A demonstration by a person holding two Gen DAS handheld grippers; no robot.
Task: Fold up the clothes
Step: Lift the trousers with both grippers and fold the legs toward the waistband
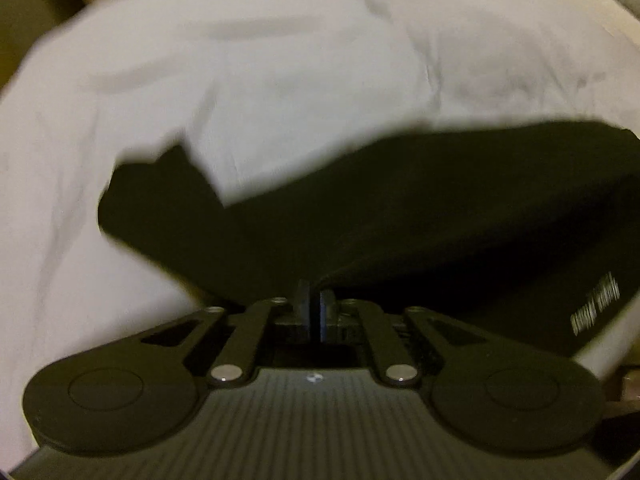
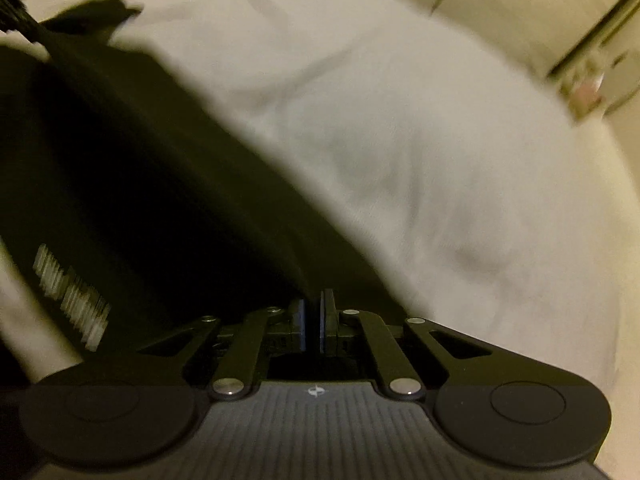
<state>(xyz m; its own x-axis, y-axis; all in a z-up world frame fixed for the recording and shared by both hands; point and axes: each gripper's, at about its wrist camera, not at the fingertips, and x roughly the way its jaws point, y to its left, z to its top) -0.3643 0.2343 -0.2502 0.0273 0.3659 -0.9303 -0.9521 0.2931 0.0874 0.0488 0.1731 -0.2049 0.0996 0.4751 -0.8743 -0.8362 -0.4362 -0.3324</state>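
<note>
garment: a black garment (image 1: 400, 208) lay across the white sheet (image 1: 280, 80), lifted at its near edge where both grippers met it. in the left wrist view it filled the middle and right of the scene, and in the right wrist view (image 2: 132, 168) it filled the left half.
print: blurred white lettering (image 1: 596, 308) sat on the black cloth near the right edge of the left view, and again at the near left (image 2: 72, 296) of the right view; it could not be read.
sleeve: a short black flap (image 1: 160, 184) stuck out at the left of the garment, resting on the sheet.
left gripper: the left gripper (image 1: 315, 300) had its jaws pressed together on a raised fold of the black cloth, which ran up from between the pads.
right gripper: the right gripper (image 2: 315, 312) had its jaws drawn together at the garment's edge, pinching the black cloth.
sheet: white, creased, under and around the garment, reaching far and right (image 2: 420, 160) in the right view.
surroundings: pale blurred panels (image 2: 500, 0) stood at the far right of the right view.
</note>
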